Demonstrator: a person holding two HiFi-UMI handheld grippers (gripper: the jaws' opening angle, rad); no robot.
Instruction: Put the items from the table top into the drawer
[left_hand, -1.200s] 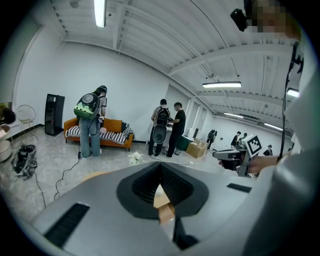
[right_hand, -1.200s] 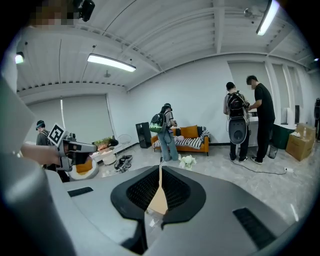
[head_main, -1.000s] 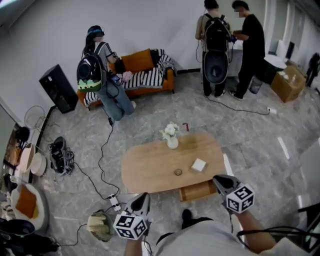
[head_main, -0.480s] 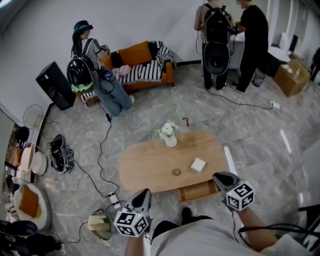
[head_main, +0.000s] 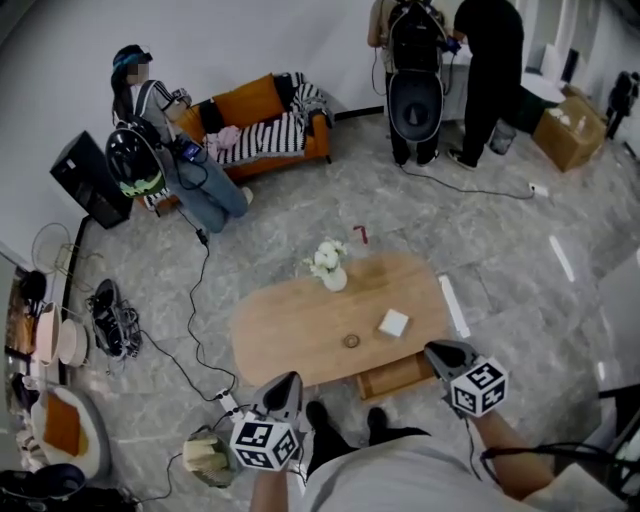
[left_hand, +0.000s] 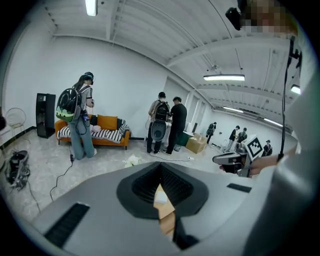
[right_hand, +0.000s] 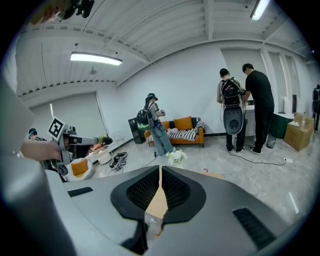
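A wooden oval table (head_main: 290, 335) carries a vase of white flowers (head_main: 328, 265), a small white box (head_main: 393, 323) and a small round item (head_main: 351, 341). Below its near right edge a drawer (head_main: 395, 375) stands pulled out. My left gripper (head_main: 288, 380) hovers short of the table's near edge, shut and empty. My right gripper (head_main: 434, 350) is level with the drawer's right end, also shut with nothing in it. In the left gripper view the jaws (left_hand: 161, 165) meet at the tips, with the white box (left_hand: 161, 197) showing below. The right gripper view shows closed jaws (right_hand: 160, 168) pointing toward the vase (right_hand: 176, 156).
Cables (head_main: 195, 340) and a power strip (head_main: 228, 402) lie on the floor left of the table, near a bag (head_main: 205, 455). A person with a backpack (head_main: 150, 160) stands by the orange sofa (head_main: 255, 125). Two people (head_main: 440, 60) stand at the back right, beside a cardboard box (head_main: 570, 135).
The table and the room have slid left and up a little in the head view, and my feet now show at the table's near edge. Both grippers stay shut and empty.
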